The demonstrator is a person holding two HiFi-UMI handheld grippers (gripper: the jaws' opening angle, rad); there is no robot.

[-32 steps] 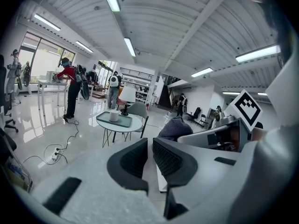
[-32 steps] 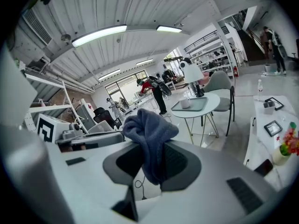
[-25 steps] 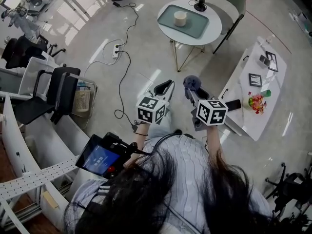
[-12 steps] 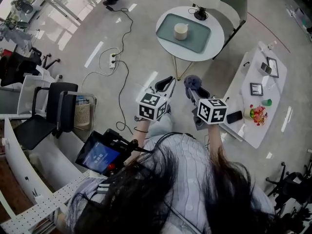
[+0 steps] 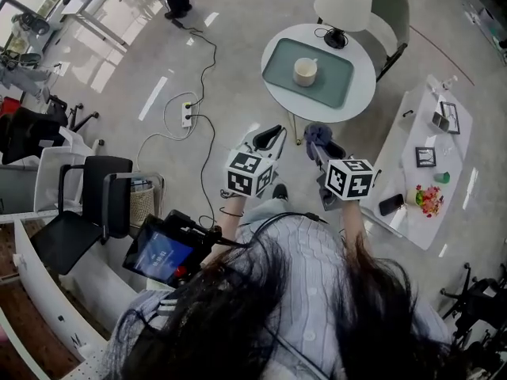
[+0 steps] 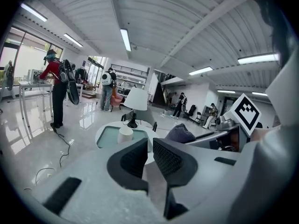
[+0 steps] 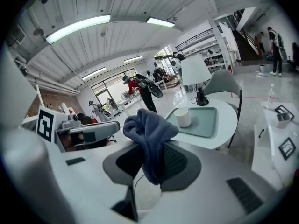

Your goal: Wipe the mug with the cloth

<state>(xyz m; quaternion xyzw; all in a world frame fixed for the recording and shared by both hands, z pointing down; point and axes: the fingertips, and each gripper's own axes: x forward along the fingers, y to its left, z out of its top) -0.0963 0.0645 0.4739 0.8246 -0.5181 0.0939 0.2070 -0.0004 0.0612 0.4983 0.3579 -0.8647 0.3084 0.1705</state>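
Note:
A cream mug (image 5: 305, 70) stands on a green tray (image 5: 327, 86) on a round white table (image 5: 358, 93), well ahead of both grippers; the mug (image 7: 182, 117) shows on the tray (image 7: 204, 120) in the right gripper view and the mug (image 6: 124, 134) in the left gripper view too. My right gripper (image 5: 316, 139) is shut on a blue-grey cloth (image 7: 148, 133), which bunches above the jaws; the cloth (image 5: 315, 134) is a small lump in the head view. My left gripper (image 5: 268, 138) is held beside it, jaws nearly together with nothing between them (image 6: 149, 158).
A white lamp (image 5: 344, 4) and a chair (image 5: 396, 14) stand at the round table. A long white table (image 5: 428, 169) with small items is at the right. Cables and a power strip (image 5: 188, 115) lie on the floor at left, near black chairs (image 5: 95, 204). People stand far off.
The round table and mug have come nearer to the grippers and shifted right in the head view. Both grippers keep their hold and spacing.

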